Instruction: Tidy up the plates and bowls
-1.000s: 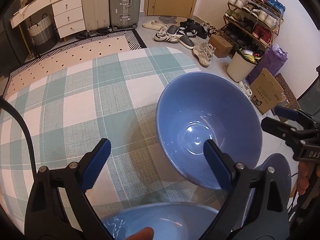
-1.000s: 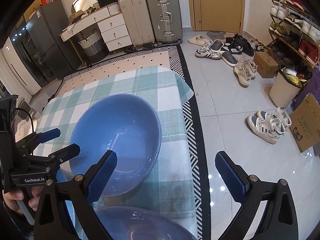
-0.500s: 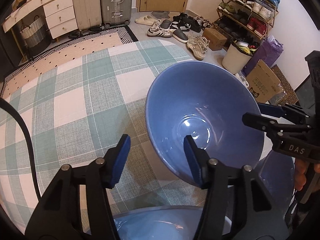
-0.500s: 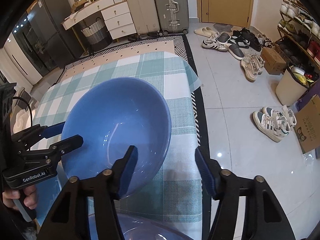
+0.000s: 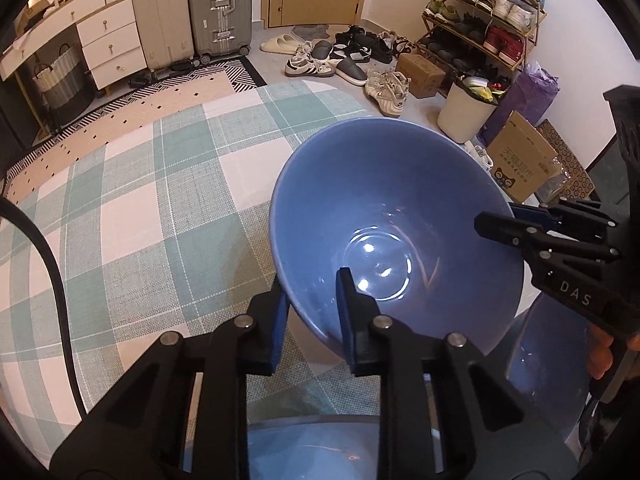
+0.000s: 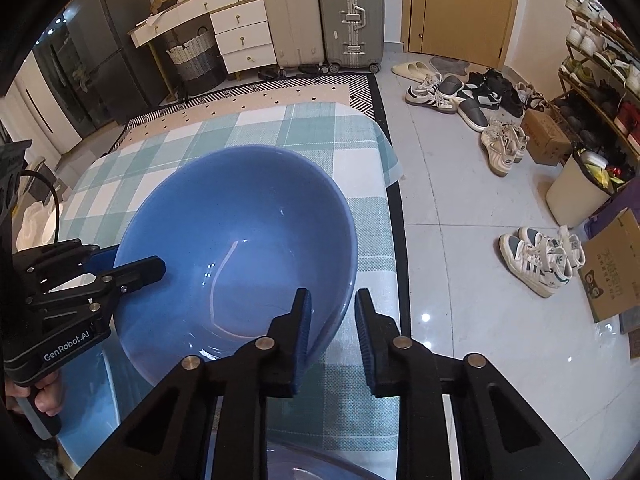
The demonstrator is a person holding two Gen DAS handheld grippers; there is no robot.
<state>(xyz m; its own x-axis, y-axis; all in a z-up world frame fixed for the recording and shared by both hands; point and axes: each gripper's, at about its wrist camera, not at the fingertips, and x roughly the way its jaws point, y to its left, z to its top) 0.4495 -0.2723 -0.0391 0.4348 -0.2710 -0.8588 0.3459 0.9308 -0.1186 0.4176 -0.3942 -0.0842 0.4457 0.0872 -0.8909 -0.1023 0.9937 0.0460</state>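
Both wrist cameras look steeply down from close above, sharing the blue bowl [image 5: 396,232] [image 6: 240,240] on the checked tablecloth [image 5: 140,200] [image 6: 304,128].

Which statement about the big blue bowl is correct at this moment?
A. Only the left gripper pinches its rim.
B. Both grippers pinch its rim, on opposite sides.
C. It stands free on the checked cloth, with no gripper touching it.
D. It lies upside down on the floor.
B: the left gripper and the right gripper each have one finger inside and one outside the rim of the big blue bowl, on opposite sides.
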